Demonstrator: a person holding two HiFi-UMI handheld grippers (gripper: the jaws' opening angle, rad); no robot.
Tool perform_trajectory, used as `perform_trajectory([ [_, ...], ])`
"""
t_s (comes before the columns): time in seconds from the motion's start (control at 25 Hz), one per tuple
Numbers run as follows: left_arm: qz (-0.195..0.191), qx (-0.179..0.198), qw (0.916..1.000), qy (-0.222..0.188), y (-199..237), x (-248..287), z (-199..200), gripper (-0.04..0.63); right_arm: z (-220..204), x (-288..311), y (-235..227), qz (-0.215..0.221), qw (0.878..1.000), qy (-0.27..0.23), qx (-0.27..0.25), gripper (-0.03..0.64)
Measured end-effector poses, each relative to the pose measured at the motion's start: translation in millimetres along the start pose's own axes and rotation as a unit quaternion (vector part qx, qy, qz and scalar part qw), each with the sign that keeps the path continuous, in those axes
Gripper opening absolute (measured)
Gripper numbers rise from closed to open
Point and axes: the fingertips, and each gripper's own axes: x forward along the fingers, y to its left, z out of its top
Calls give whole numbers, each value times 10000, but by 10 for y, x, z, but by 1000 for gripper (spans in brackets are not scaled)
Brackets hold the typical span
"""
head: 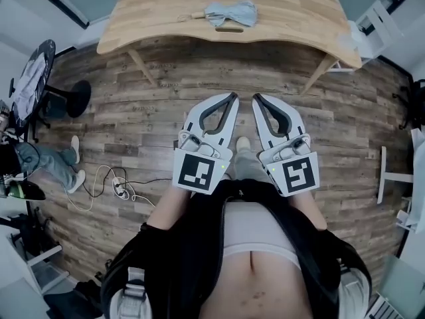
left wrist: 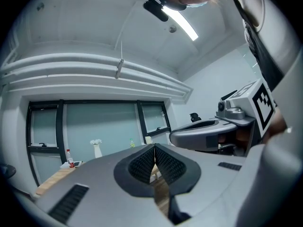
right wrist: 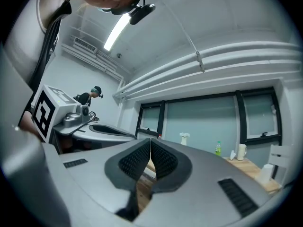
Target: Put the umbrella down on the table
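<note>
A folded grey-blue umbrella (head: pixel 229 12) with a light wooden handle lies on the wooden table (head: pixel 292 25) at the top of the head view. My left gripper (head: pixel 232 97) and right gripper (head: pixel 256 98) are held side by side over the plank floor, well short of the table, both pointing toward it. Both are shut with nothing between the pads. In the left gripper view my left gripper (left wrist: pixel 154 147) has its ribbed pads pressed together, and the right gripper's body shows at the right. In the right gripper view my right gripper (right wrist: pixel 150 141) is likewise closed and empty.
A round black side table (head: pixel 33 78) stands at the left, with a seated person's legs (head: pixel 50 161) and a power strip with cables (head: pixel 119 188) on the floor nearby. White furniture (head: pixel 382 25) stands at the right. A white vase (left wrist: pixel 97 148) and bottles sit at the table's far edge by the windows.
</note>
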Motion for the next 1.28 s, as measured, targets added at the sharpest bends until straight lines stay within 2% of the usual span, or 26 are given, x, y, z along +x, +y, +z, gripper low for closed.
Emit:
perform_trajectory([
  [0.12, -29, 59, 10000, -59, -82, -228, 58, 8, 90, -155, 180, -61, 9999, -68, -93, 28],
  [0.32, -100, -112, 9997, -210, -280, -538, 118, 8, 135, -436, 428, -241, 9997, 3, 30, 28],
  [0.48, -96, -101, 9998, -155, -414, -661, 127, 8, 157, -580, 525, -276, 9996, 77, -23, 28],
  [0.84, 193, -57, 9994, -267, -408, -609, 312, 8, 355, -603, 403, -62, 9996, -102, -255, 28],
  [0.96, 287, -200, 9991, -252, -431, -580, 310, 8, 336, -640, 408, 1, 9997, 38, -236, 28],
  [1.28, 298, -128, 9992, -244, -533, -457, 329, 8, 320, -651, 349, 153, 9998, 22, -152, 28],
])
